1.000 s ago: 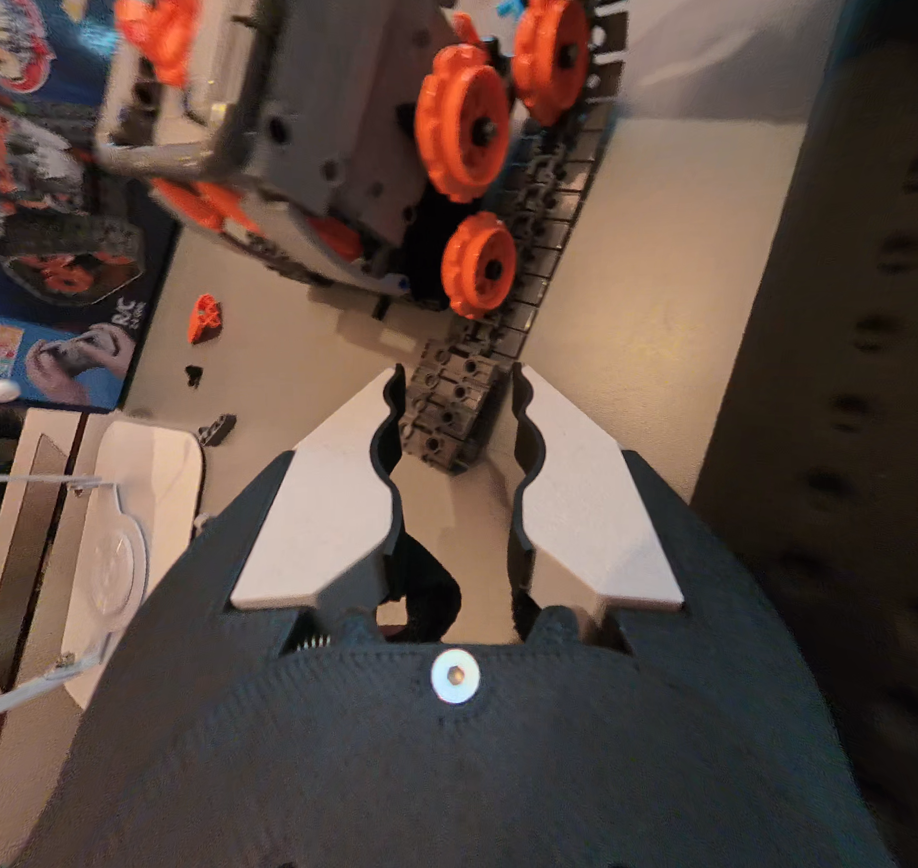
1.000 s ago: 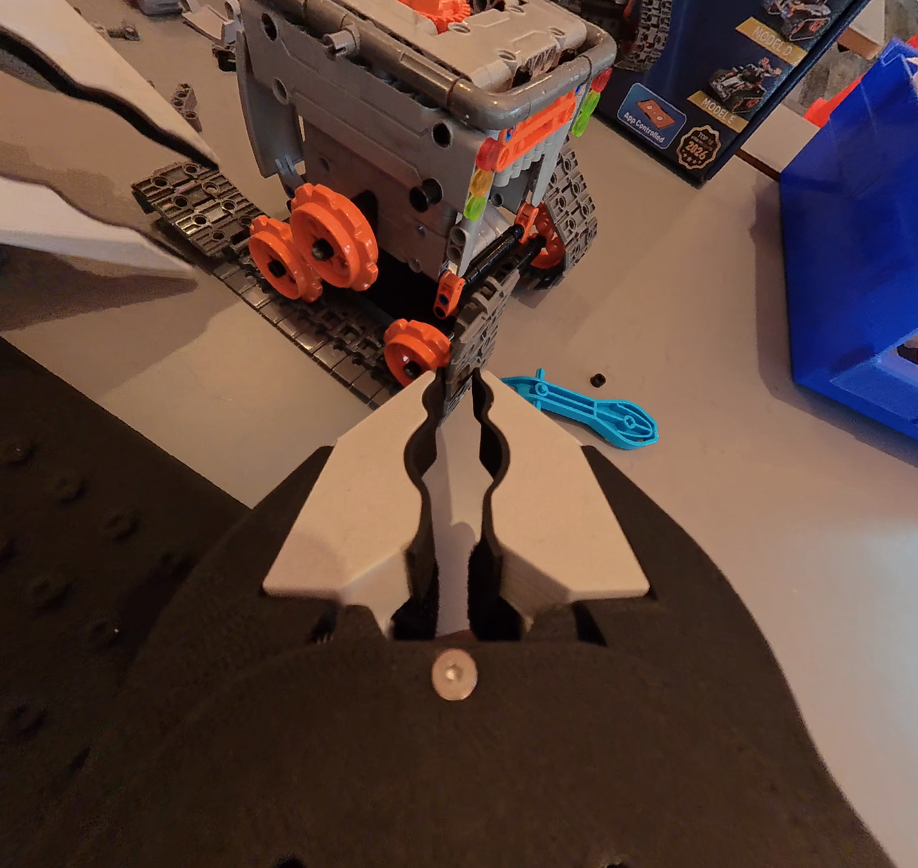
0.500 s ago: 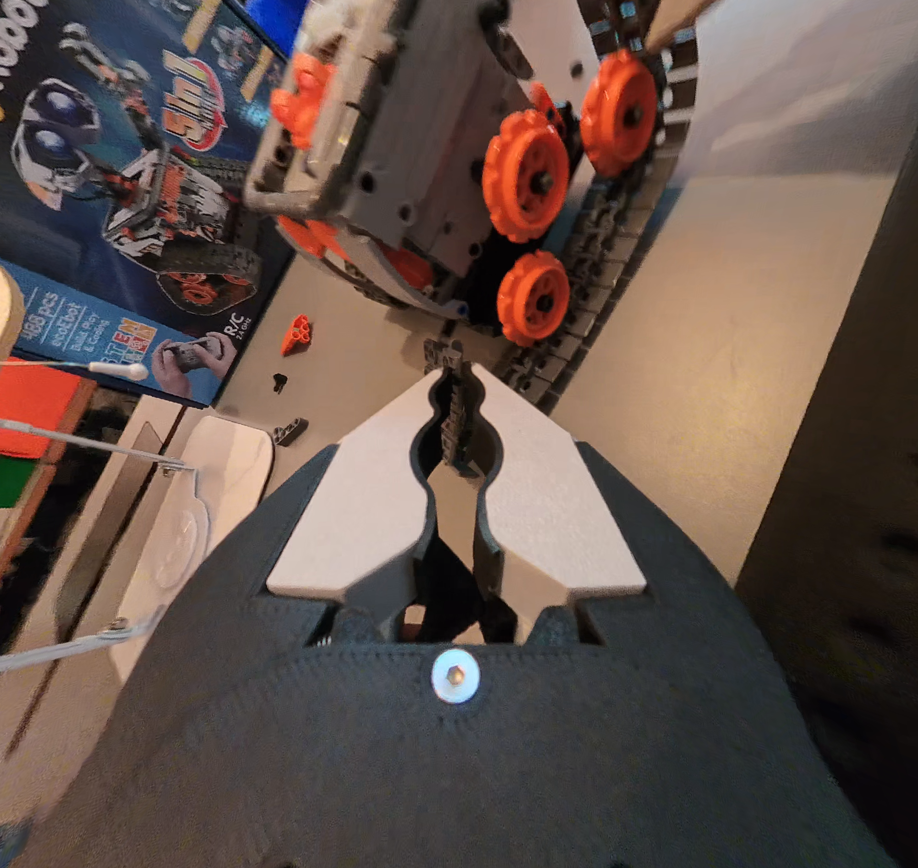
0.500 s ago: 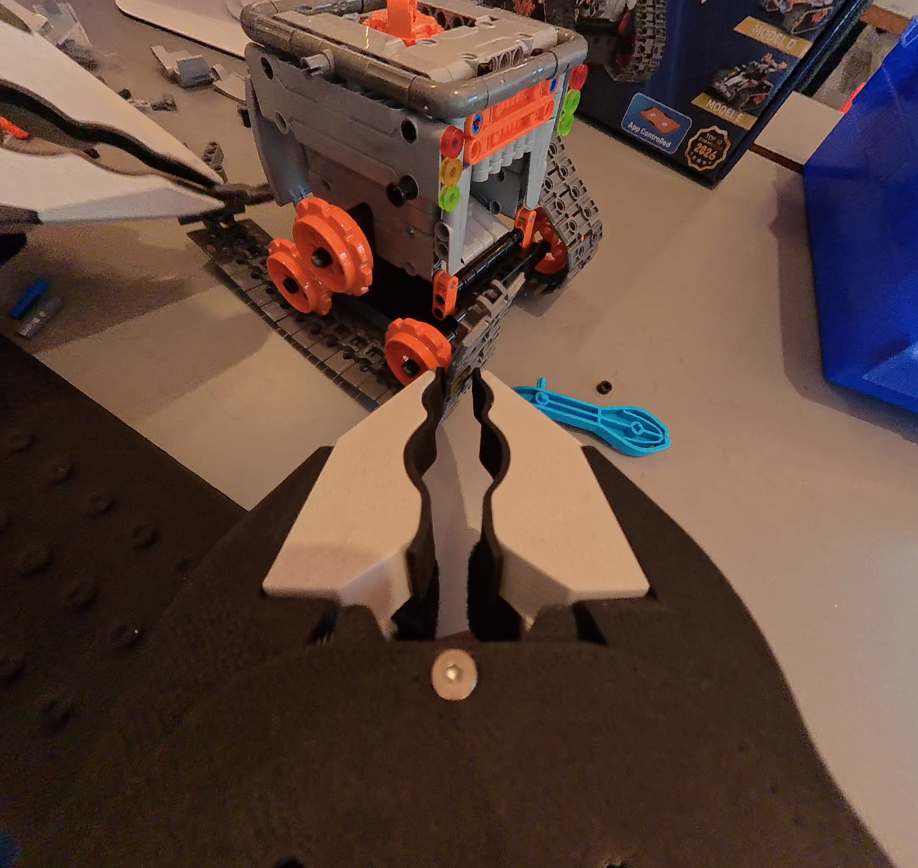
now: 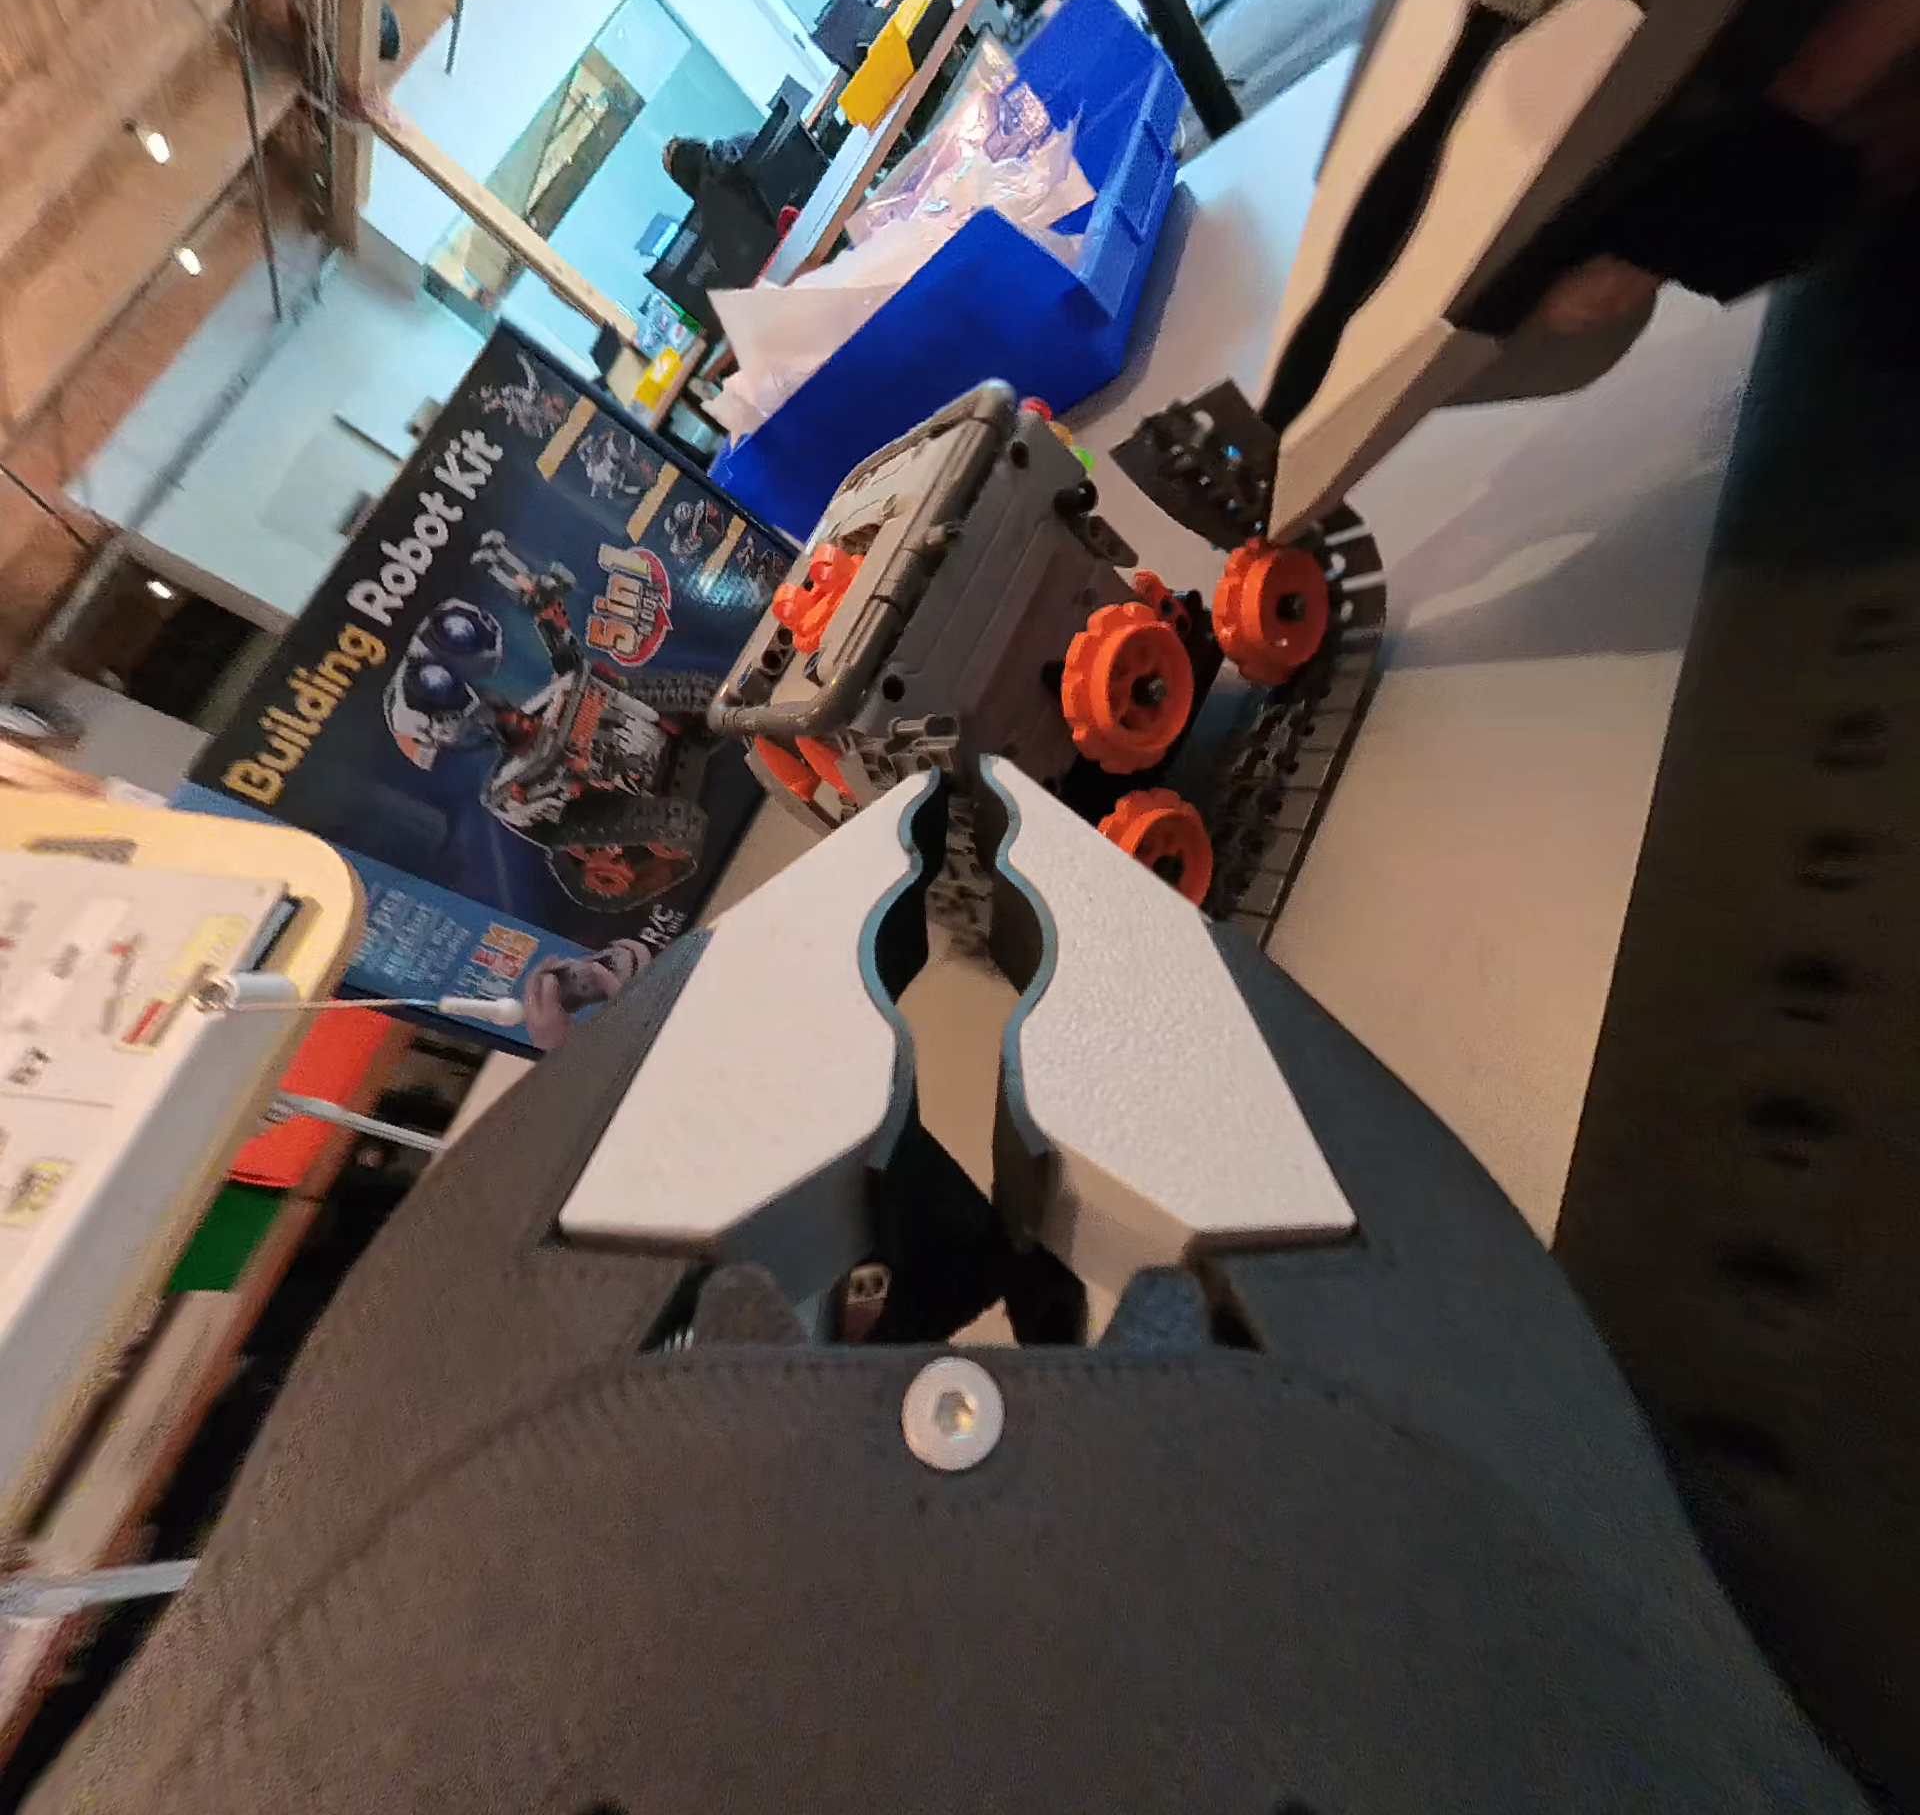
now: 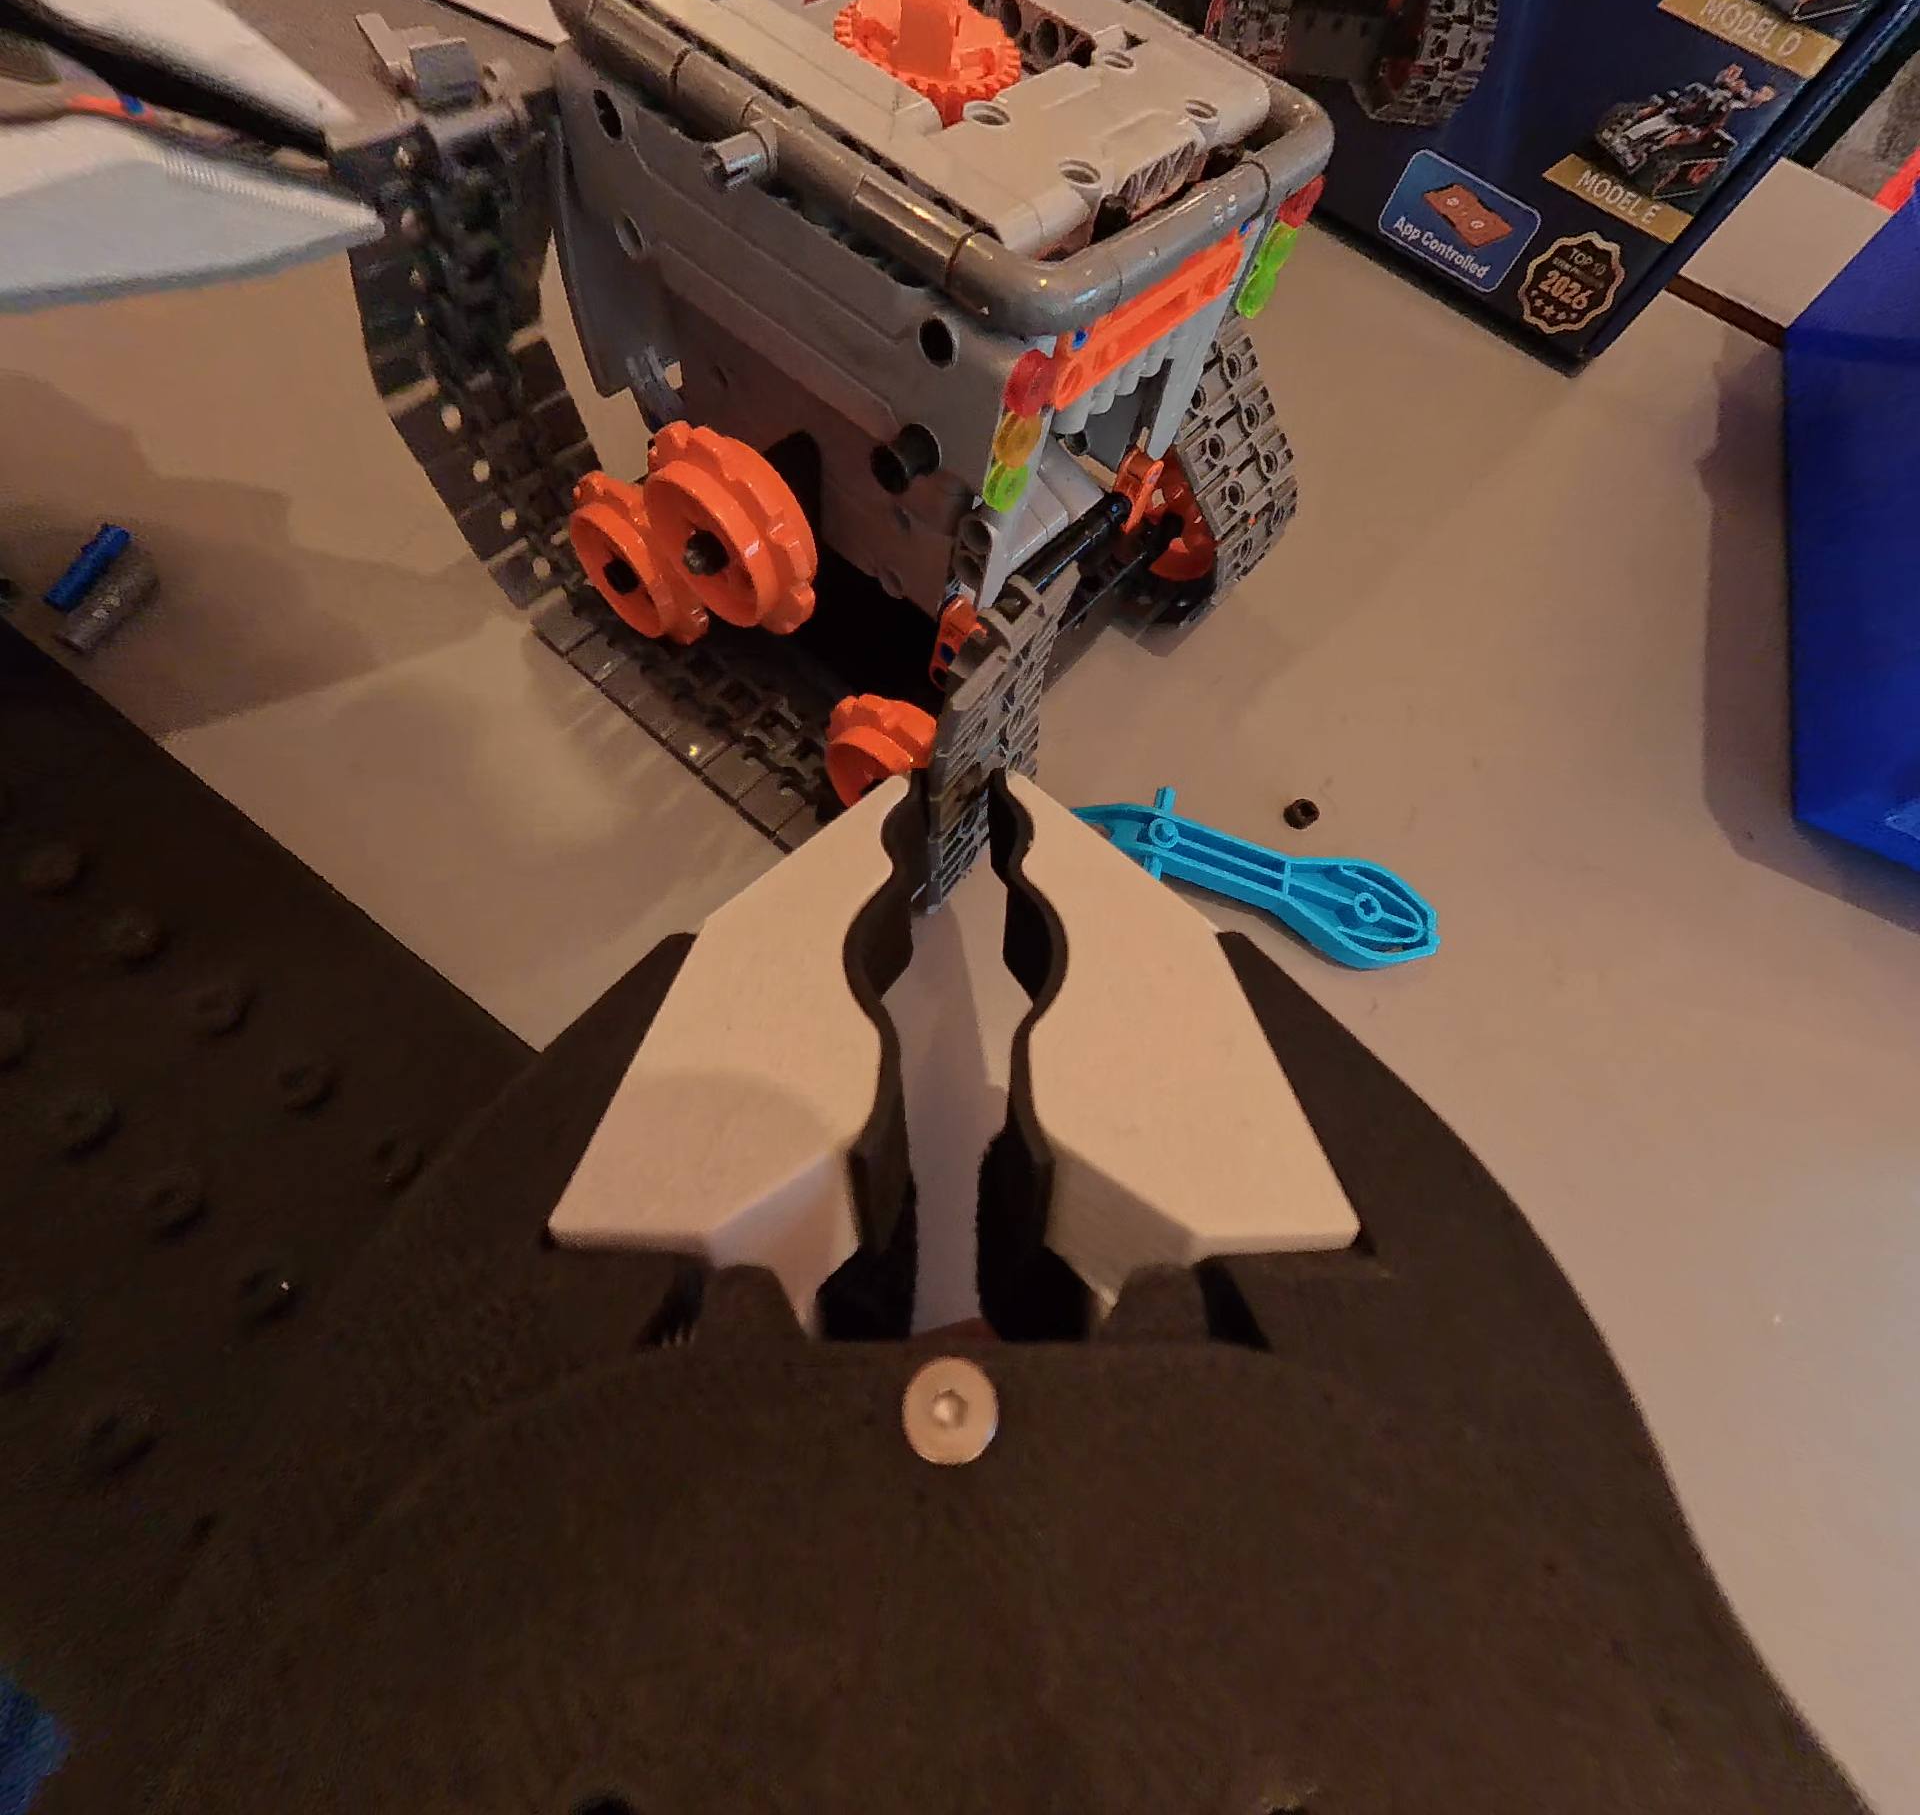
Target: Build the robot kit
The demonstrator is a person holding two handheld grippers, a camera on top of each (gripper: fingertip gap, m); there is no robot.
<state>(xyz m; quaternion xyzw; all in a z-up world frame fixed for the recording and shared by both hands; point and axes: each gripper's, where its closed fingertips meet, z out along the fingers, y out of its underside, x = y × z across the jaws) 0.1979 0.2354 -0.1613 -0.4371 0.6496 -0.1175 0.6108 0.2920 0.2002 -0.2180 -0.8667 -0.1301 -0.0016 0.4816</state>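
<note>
A grey brick vehicle (image 6: 914, 238) with orange toothed wheels (image 6: 727, 539) stands on the pale table; it also shows in the left wrist view (image 5: 935, 602). A dark grey track chain (image 6: 468, 394) runs under the wheels and curves up at both ends. My left gripper (image 5: 961, 830) is shut on one end of the track and holds it raised beside the vehicle's rear; it shows in the right wrist view (image 6: 343, 176) at the upper left. My right gripper (image 6: 961, 820) is shut on the other track end by the small front wheel (image 6: 873, 742); it shows in the left wrist view (image 5: 1278, 477).
A light blue plastic tool (image 6: 1278, 882) and a tiny black piece (image 6: 1301, 812) lie right of the vehicle. A blue bin (image 6: 1860, 570) stands at the right, a dark printed kit box (image 6: 1558, 51) behind. Small blue and grey pins (image 6: 94, 576) lie left. A black studded mat (image 6: 156, 1038) borders the near side. The grippers' ends are close to 12 cm from one another. To reach the tiny black piece (image 6: 1301, 812) in a straight line is about 10 cm for my right fingers, about 20 cm for my left.
My left gripper closed on the flat track end and lifted it, curling the track up behind the vehicle. My right gripper stayed shut on the other end.
</note>
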